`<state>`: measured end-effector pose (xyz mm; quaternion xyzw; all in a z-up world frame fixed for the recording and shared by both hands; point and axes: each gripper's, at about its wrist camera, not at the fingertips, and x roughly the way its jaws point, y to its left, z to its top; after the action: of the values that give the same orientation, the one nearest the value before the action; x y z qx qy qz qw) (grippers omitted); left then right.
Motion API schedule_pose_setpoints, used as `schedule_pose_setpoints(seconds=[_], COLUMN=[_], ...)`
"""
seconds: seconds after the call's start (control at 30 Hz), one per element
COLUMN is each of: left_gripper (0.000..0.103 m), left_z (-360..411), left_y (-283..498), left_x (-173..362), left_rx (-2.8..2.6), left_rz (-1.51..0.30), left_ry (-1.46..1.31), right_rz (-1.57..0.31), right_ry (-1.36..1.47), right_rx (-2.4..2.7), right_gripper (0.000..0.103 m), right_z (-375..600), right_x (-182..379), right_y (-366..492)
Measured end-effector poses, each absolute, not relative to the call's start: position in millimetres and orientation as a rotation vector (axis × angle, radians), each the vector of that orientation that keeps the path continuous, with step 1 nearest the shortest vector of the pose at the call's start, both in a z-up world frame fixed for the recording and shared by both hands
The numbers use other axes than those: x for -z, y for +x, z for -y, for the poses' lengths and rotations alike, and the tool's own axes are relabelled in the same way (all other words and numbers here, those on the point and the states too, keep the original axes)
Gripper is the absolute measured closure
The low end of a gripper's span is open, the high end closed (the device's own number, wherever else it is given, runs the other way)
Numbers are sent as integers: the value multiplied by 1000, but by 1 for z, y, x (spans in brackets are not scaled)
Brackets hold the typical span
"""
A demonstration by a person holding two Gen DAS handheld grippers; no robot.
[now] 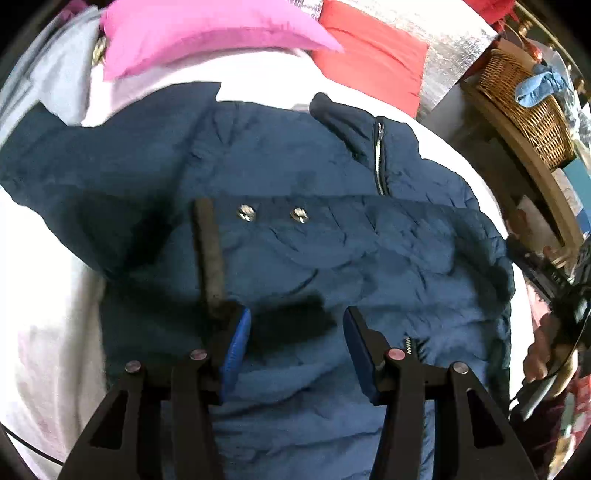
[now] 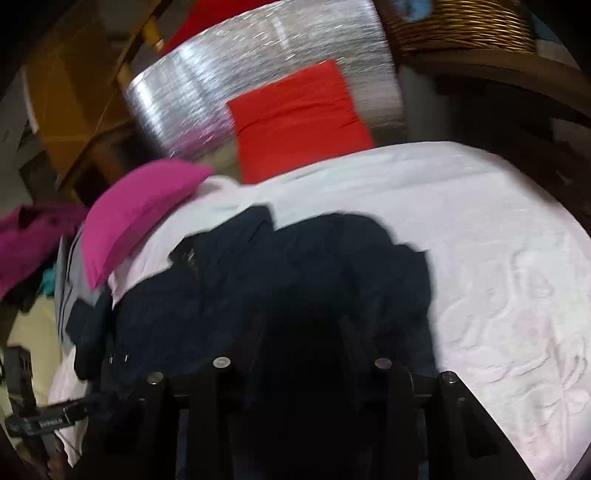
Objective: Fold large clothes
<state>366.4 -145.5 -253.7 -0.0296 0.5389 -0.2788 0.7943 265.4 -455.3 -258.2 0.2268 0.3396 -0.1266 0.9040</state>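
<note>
We hold our left tongs (image 1: 297, 332) released above a dark navy quilted jacket (image 1: 332, 258) that lies spread over the white bedspread (image 1: 48, 295) of a bed. The blue pads (image 1: 236, 343) stand well apart, with nothing between them but the jacket's padded cloth lower down. Just beyond the left pad a dark strap (image 1: 208, 247) runs away from us, and beside its far end sit two metal snaps (image 1: 245, 213). Farther along the jacket, toward its far right part, a zipper (image 1: 379, 158) runs down from a dark collar-like fold.

Past the jacket's far edge a pink pillow (image 1: 207, 33) rests at the head of the bed, and to the right of it a red cushion (image 1: 369, 62) leans on a silvery panel (image 1: 454, 48). Right of the jacket, off the bed, a wicker basket (image 1: 524, 107) carries a blue cloth (image 1: 543, 86).

In the right wrist view, our right tongs (image 2: 303, 332) are lost in deep shadow over the near part of the jacket (image 2: 277, 266), which lies bunched there; we cannot tell whether they are clenched or released. The bedspread (image 2: 480, 240) stretches bare to the right of the jacket, the pink pillow (image 2: 136, 218) lies to its far left, and the red cushion (image 2: 299, 122) stands beyond it.
</note>
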Motion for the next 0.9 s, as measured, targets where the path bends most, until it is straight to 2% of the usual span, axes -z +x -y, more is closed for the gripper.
schedule_pose_setpoints(seconds=[0.3, 0.47, 0.67, 0.7, 0.77, 0.8, 0.83, 0.9], left_gripper=[51, 51, 52, 56, 70, 89, 100, 100], left_z=[138, 124, 125, 128, 130, 132, 135, 148], left_y=[370, 363, 363, 364, 366, 368, 371, 372], left_x=[249, 241, 253, 254, 254, 254, 256, 256], left_rx=[573, 586, 610, 612, 620, 642, 683, 711], left_rz=[-1169, -1133, -1153, -1149, -1136, -1135, -1142, -1117], left_ry=[-94, -74, -80, -76, -79, -103, -144, -122], right_rz=[-790, -913, -918, -918, -918, -918, -917, -917], right_ry=[378, 405, 431, 433, 433, 435, 438, 439], right_rx=[100, 123, 138, 140, 143, 143, 144, 143], right_gripper=[67, 68, 68, 68, 68, 68, 68, 68], right_z=[405, 409, 411, 411, 411, 412, 411, 411], right_x=[281, 309, 312, 313, 314, 314, 313, 312], right_y=[280, 298, 296, 295, 296, 296, 296, 295])
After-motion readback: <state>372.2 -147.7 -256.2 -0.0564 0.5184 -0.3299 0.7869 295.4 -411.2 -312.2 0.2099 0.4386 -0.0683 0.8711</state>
